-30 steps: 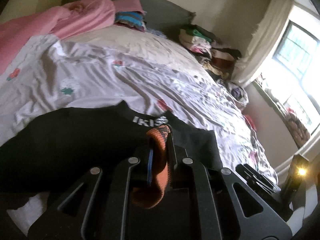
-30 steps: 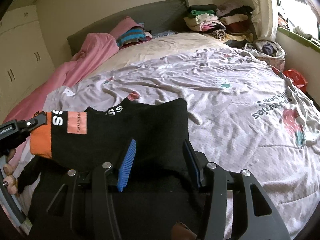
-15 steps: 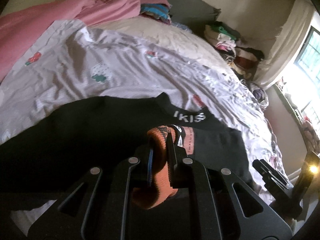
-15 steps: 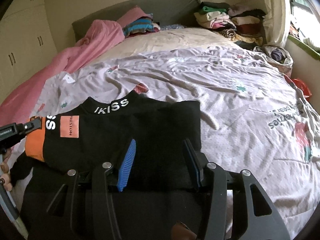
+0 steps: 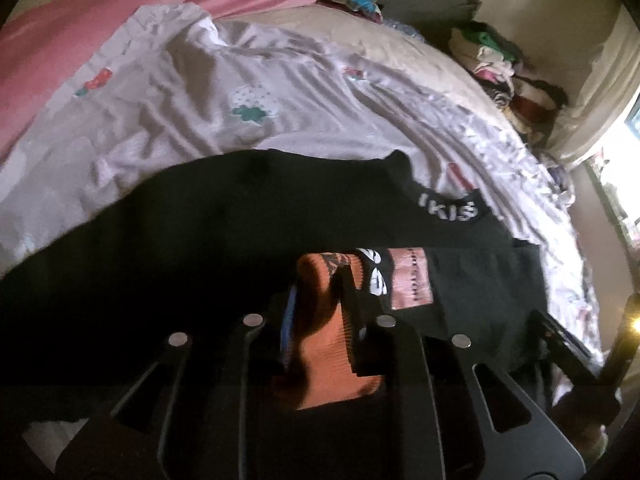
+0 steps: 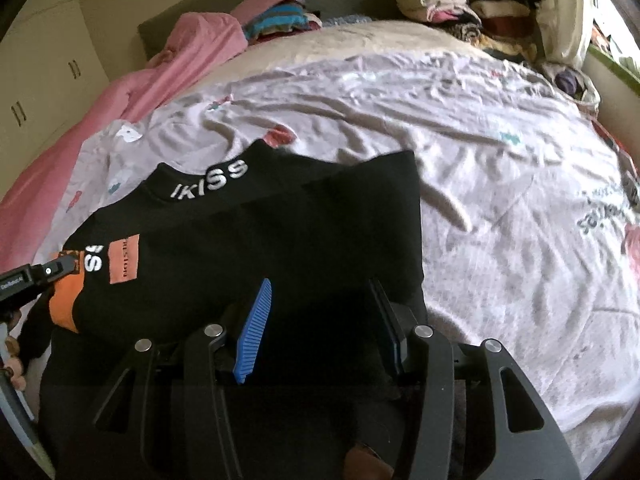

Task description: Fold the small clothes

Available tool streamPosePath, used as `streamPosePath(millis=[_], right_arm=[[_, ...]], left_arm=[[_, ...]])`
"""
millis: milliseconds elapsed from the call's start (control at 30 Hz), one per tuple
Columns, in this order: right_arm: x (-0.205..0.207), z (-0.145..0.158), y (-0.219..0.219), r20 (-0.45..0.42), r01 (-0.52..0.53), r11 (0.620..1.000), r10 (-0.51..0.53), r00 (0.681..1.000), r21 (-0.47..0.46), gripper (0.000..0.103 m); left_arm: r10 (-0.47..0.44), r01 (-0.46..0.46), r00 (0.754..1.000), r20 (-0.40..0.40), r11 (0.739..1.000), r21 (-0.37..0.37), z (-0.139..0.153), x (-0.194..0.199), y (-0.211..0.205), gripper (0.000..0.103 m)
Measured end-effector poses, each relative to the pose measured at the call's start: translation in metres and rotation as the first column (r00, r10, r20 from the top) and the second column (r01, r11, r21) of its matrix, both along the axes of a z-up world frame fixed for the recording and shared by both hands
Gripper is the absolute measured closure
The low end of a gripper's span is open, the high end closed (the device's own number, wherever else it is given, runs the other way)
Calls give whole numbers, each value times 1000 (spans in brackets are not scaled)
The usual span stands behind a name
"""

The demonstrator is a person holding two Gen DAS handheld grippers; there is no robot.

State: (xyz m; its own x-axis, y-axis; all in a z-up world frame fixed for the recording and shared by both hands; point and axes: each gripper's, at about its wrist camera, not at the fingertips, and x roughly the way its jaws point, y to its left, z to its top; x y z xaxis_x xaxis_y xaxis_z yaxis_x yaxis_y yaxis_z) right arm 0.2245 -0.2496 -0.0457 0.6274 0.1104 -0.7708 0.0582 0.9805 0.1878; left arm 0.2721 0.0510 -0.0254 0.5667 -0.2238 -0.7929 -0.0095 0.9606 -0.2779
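A black shirt (image 6: 248,256) lies on the bed (image 6: 480,184), with its sleeve folded across the front. The left tongs (image 5: 320,304) pinch the orange cuff (image 5: 324,340) and are starting to open. The right tongs (image 6: 320,328) stand apart above the shirt, gripping nothing.

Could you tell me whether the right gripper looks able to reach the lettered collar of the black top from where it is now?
Probably yes. The right gripper stands open over the black top, and the collar lies flat ahead to its left with nothing on it. The left gripper, opening around the orange cuff, sits well aside.
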Motion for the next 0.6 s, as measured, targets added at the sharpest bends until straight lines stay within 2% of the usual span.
streamPosePath(millis=[133, 300, 367, 433, 500, 600], right_arm=[[0, -8, -4, -24, 14, 1000, -14, 1000, -5, 55], [1, -15, -7, -44, 23, 1000, -24, 999, -12, 55], [0, -16, -7, -43, 26, 1000, -26, 999, -15, 55], [-2, -14, -5, -41, 25, 999, -25, 999, -23, 55], [-5, -12, -4, -32, 25, 999, -26, 999, -21, 52], [-10, -10, -2, -23, 20, 1000, -21, 1000, -13, 49]], left_arm=[[1, -1, 999, 34, 1000, 5, 10, -6, 1, 84], [-24, 17, 995, 93, 997, 76, 26, -16, -9, 82], [-50, 43, 996, 69, 994, 103, 20, -18, -17, 82], [-67, 65, 998, 12, 989, 135, 4, -16, -23, 82], [-64, 71, 997, -46, 987, 146, -15, -13, -26, 82], [-50, 61, 996, -78, 987, 151, -30, -11, -25, 80]])
